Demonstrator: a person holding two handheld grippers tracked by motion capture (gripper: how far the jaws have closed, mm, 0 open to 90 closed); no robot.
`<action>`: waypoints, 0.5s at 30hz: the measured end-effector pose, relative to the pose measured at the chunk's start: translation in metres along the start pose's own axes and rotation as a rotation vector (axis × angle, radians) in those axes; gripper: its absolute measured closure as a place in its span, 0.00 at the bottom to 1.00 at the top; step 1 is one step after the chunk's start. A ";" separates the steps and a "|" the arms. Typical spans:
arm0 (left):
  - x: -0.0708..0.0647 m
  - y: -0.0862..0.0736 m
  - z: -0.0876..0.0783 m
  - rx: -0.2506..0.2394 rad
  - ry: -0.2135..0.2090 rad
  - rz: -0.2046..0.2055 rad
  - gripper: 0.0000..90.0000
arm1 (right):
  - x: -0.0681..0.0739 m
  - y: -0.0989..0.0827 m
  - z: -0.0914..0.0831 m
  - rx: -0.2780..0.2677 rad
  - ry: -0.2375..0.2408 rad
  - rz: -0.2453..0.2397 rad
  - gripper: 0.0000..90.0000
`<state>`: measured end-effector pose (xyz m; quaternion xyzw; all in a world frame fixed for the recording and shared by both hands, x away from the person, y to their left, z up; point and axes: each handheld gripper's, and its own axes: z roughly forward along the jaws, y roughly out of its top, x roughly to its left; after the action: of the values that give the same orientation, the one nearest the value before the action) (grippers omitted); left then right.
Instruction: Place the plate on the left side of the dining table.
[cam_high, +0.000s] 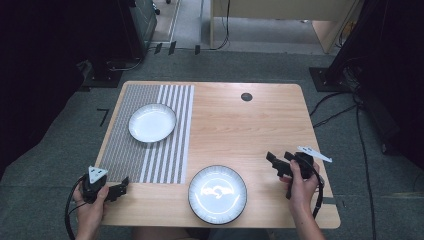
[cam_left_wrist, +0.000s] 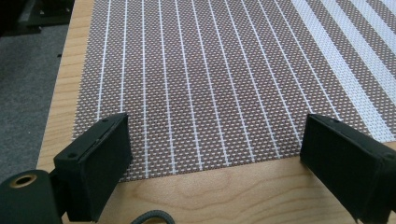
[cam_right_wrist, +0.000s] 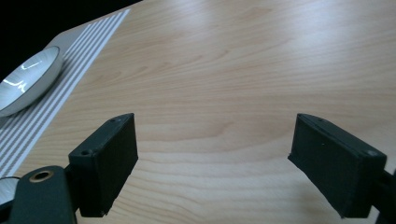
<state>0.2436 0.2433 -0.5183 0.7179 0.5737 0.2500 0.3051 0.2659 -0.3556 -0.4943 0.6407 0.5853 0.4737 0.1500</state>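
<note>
Two white plates with dark rims are on the wooden table (cam_high: 240, 125). One plate (cam_high: 152, 122) rests on the striped brown-and-white placemat (cam_high: 145, 150) at the left; it also shows at the left edge of the right gripper view (cam_right_wrist: 28, 79). The other plate (cam_high: 217, 193) lies on bare wood near the front edge. My left gripper (cam_high: 122, 186) is held at the placemat's near left corner, open and empty; its jaws (cam_left_wrist: 215, 163) straddle the mat's front edge (cam_left_wrist: 210, 112). My right gripper (cam_high: 274, 161) hovers open over bare wood at the right (cam_right_wrist: 215, 158), empty.
A small black round grommet (cam_high: 246, 97) sits in the tabletop near the far edge. Cables (cam_high: 350, 115) run over the grey floor to the right of the table. Dark equipment stands at the back left and right.
</note>
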 end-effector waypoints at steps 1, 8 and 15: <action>0.000 0.000 0.000 0.000 0.000 0.000 0.09 | -0.003 -0.002 -0.003 0.000 -0.009 0.005 0.17; 0.000 0.000 0.000 -0.001 0.000 -0.001 0.09 | -0.022 -0.010 -0.019 -0.008 -0.053 0.016 0.17; 0.000 0.000 0.000 -0.001 0.000 -0.001 0.09 | -0.042 -0.019 -0.039 -0.005 -0.106 0.036 0.17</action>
<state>0.2436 0.2433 -0.5183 0.7175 0.5738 0.2501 0.3055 0.2292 -0.4017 -0.5070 0.6749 0.5637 0.4433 0.1739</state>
